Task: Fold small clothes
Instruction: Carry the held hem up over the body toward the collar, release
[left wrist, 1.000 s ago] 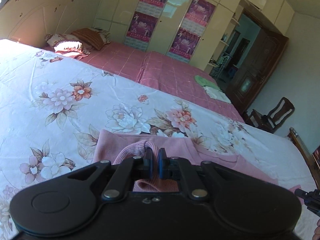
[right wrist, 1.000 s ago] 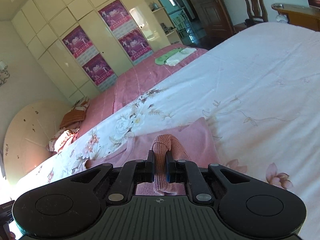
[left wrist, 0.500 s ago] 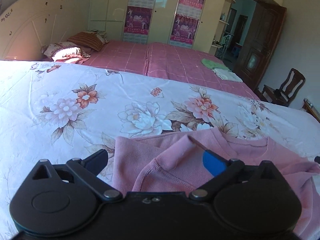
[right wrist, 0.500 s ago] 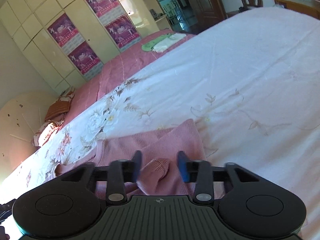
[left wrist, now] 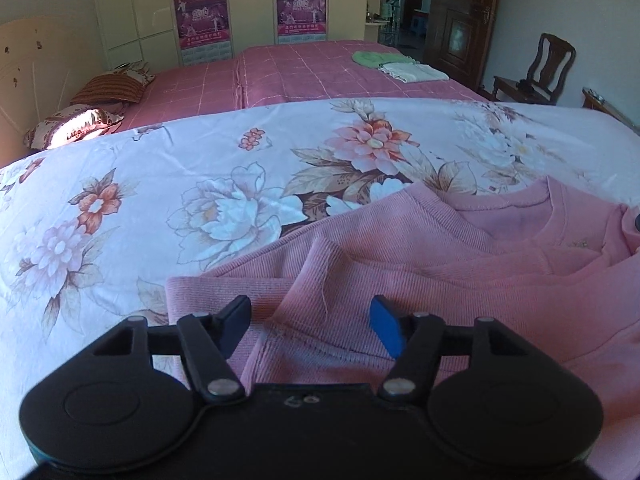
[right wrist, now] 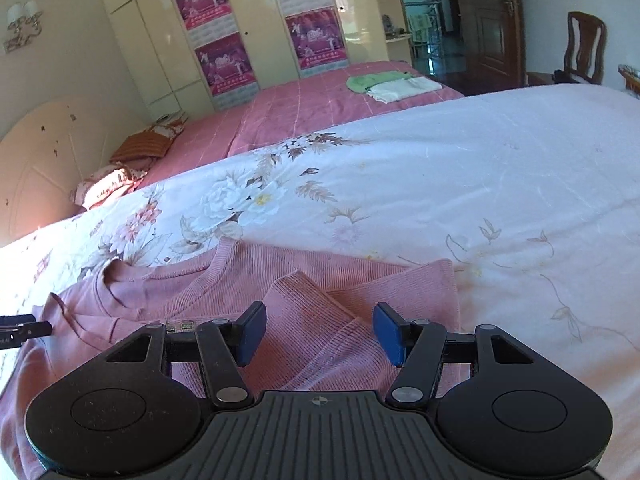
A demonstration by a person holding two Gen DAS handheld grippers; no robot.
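Observation:
A small pink knit sweater [left wrist: 460, 240] [right wrist: 256, 272] lies on the floral bedsheet [left wrist: 200, 200], neckline towards the far side. Each sleeve is laid inward over the body: one sleeve [left wrist: 320, 276] in the left wrist view, the other sleeve [right wrist: 316, 304] in the right wrist view. My left gripper [left wrist: 310, 316] hovers just above its sleeve, jaws apart and closing, pads clear of the cloth. My right gripper [right wrist: 320, 322] stands open over the other sleeve's cuff without touching it. The left gripper's tip [right wrist: 20, 330] shows at the left edge of the right wrist view.
Beyond the floral sheet [right wrist: 460, 168] runs a pink checked bed [left wrist: 320, 72] with folded green and white clothes [left wrist: 400, 66] and pillows [left wrist: 100, 96]. A wardrobe with posters [right wrist: 260, 32] lines the back wall. A wooden chair [left wrist: 544, 68] stands at the right by a dark door.
Both grippers were shut on the sleeve cuffs, then let them go and opened. The sleeves now lie flat on the sweater, and both grippers have sunk closer to it.

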